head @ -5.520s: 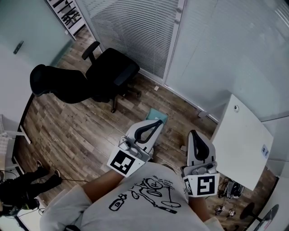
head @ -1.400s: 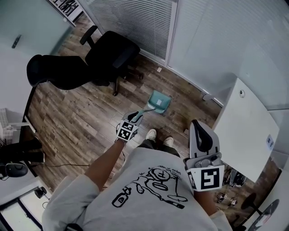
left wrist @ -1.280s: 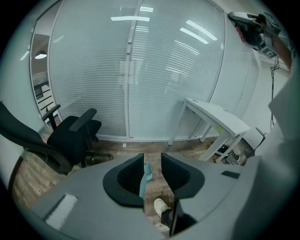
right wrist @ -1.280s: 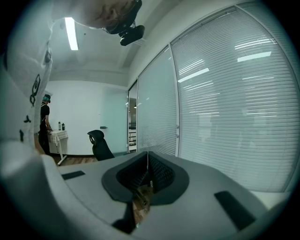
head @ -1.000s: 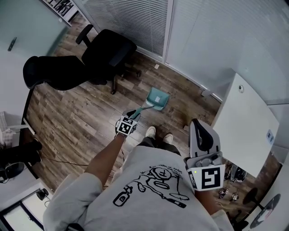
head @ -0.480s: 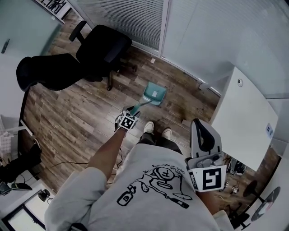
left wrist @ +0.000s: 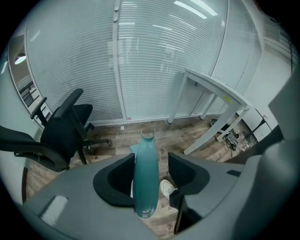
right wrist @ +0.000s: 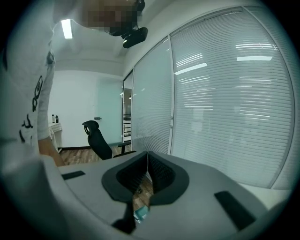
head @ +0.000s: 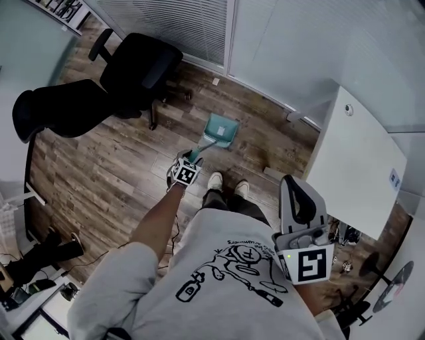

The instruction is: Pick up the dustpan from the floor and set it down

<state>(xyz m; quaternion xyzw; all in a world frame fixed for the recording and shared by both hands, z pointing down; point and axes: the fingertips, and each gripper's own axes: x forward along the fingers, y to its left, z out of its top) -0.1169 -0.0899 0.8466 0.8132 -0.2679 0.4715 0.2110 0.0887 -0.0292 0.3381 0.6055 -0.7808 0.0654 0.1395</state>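
The right gripper (head: 291, 189) is closest, held up beside the person's chest and looking out across the room. Its jaws are closed together with nothing between them.

Lower down and further out, the person's left arm (head: 156, 219) stretches steeply toward the wooden floor (head: 106, 166), with the left gripper (left wrist: 150, 160) at its end. Its jaws have just been opening and now stand wide apart. The teal handle (left wrist: 145, 178) of the dustpan runs up between them, close against one jaw with a clear gap to the other, so neither pad is pressing on it.

The dustpan (head: 219, 129) itself is down on the floor, just ahead of the person's pale shoes (head: 214, 180). Its pan end points away from the person and its handle slants back toward the left gripper.

Past it, off to the left, stand two black office chairs (head: 136, 70), one turned toward the other. On the right is a white bench (head: 358, 153), its near corner well apart from the dustpan. Farthest back, a glass wall with white slatted blinds (head: 179, 20) closes off the room, and the pan lies near its foot.
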